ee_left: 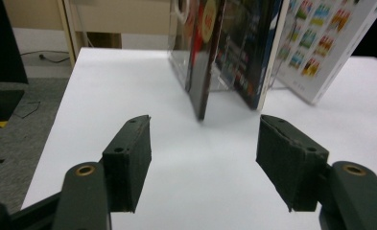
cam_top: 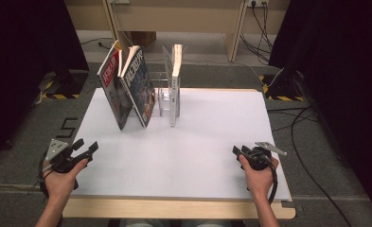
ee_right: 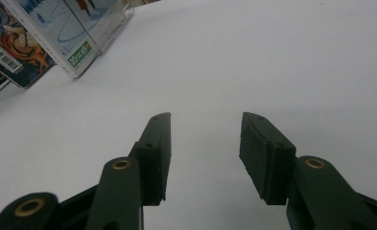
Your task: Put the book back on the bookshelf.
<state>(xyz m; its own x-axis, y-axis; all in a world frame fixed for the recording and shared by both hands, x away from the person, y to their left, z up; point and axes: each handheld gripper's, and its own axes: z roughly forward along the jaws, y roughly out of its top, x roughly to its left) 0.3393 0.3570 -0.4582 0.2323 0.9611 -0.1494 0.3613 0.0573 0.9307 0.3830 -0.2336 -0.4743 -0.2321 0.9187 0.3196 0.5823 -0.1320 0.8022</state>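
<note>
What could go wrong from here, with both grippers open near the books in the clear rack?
1. The two leaning books tilt left in the clear rack; a nudge from the open left gripper might tip them flat.
2. The white book stands upright and thin, so a sideways pull could topple it.
3. The rack looks light and may slide on the white board.

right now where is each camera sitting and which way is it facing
High view: above the near table edge, looking forward and down at the books; both forearms and tongs show.
Left gripper view: on the left tongs, facing the books; open jaws show.
Right gripper view: on the right tongs, facing the white tabletop; open jaws show.
All three share the books.
</note>
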